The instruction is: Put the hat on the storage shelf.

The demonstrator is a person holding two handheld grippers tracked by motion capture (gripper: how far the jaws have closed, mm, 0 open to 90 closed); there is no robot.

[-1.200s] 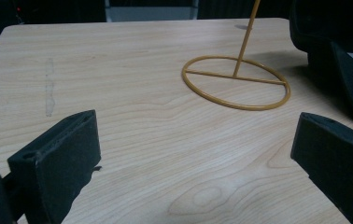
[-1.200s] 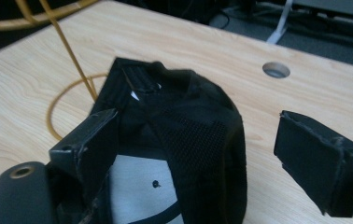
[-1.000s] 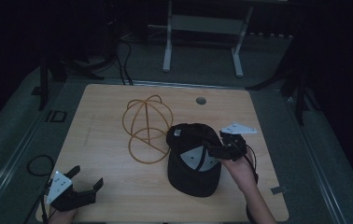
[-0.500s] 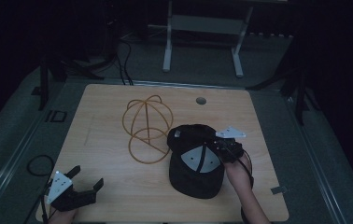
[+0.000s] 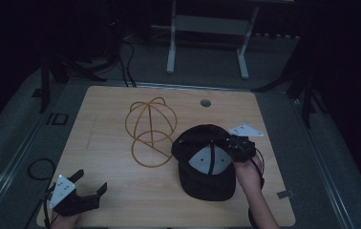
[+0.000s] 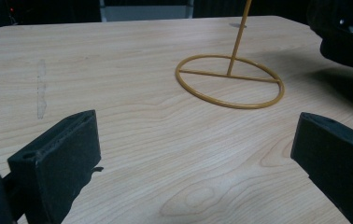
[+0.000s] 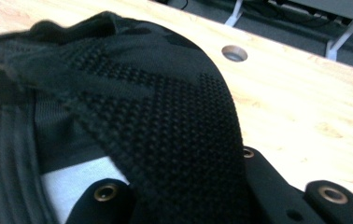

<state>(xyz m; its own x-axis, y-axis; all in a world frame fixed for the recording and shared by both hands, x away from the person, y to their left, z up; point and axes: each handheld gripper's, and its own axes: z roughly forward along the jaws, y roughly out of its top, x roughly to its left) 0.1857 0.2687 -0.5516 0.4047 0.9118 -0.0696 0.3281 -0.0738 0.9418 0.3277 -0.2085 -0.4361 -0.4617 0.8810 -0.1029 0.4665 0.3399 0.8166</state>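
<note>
My left tool point(image 5: 87, 192) rests nearest me at the surface's point(image 5: 107, 109) front left corner, jaws wide and empty. My right tool point(image 5: 226, 143) has just been closing and now pinches the mesh edge of the black cap point(image 5: 206, 164), which lies crown-down, right of centre, just beside the yellow wire stand point(image 5: 151, 131). The fold sits deep between the jaws, so the grip looks sound. I judge the step is to lift the cap onto the stand: I should raise it slowly, keep the opening facing down as it turns, and clear the dome before lowering.
</note>
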